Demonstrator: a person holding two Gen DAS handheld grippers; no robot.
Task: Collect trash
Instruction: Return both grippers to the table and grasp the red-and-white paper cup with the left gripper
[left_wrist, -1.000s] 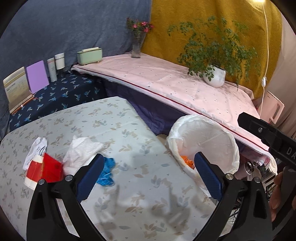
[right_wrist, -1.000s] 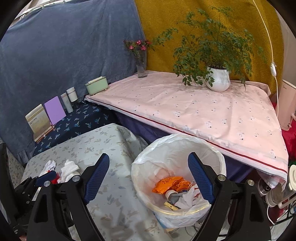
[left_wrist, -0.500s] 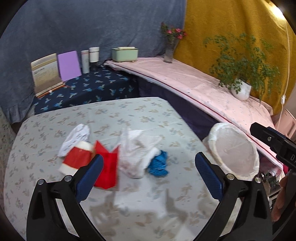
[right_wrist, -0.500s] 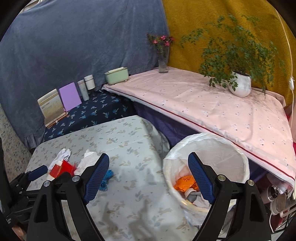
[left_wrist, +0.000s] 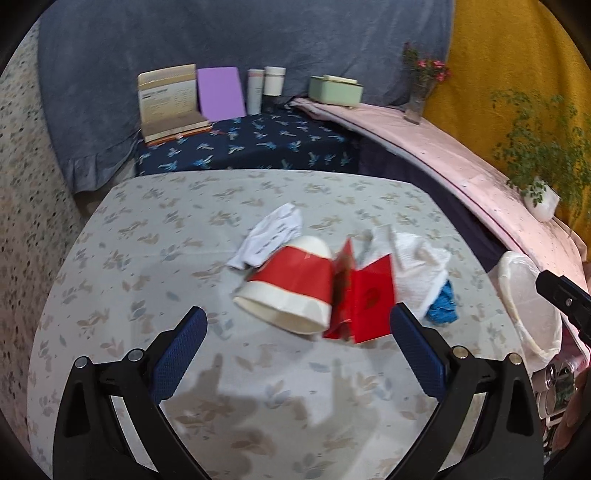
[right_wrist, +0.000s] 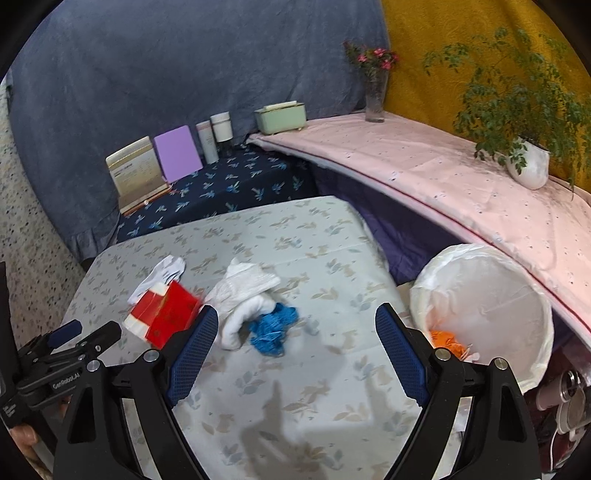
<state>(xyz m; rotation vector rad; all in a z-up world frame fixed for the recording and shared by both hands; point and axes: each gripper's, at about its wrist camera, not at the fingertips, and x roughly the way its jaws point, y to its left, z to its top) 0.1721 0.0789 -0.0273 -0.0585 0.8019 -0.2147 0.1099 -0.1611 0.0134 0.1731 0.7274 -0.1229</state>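
Leaf-print cloth covers your worktop (left_wrist: 155, 236). Your left tongs (left_wrist: 295, 343) hang released, the red-and-white paper cup (left_wrist: 291, 284) just ahead between the tips. Your right tongs (right_wrist: 295, 343), also released, face the blue scrap (right_wrist: 273, 326); the lined bin (right_wrist: 487, 295) sits right.

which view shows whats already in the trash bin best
The right wrist view. It looks into the white-lined trash bin and shows orange trash at the bottom. The left wrist view catches only the bin's rim and outer liner at the right edge, contents hidden.
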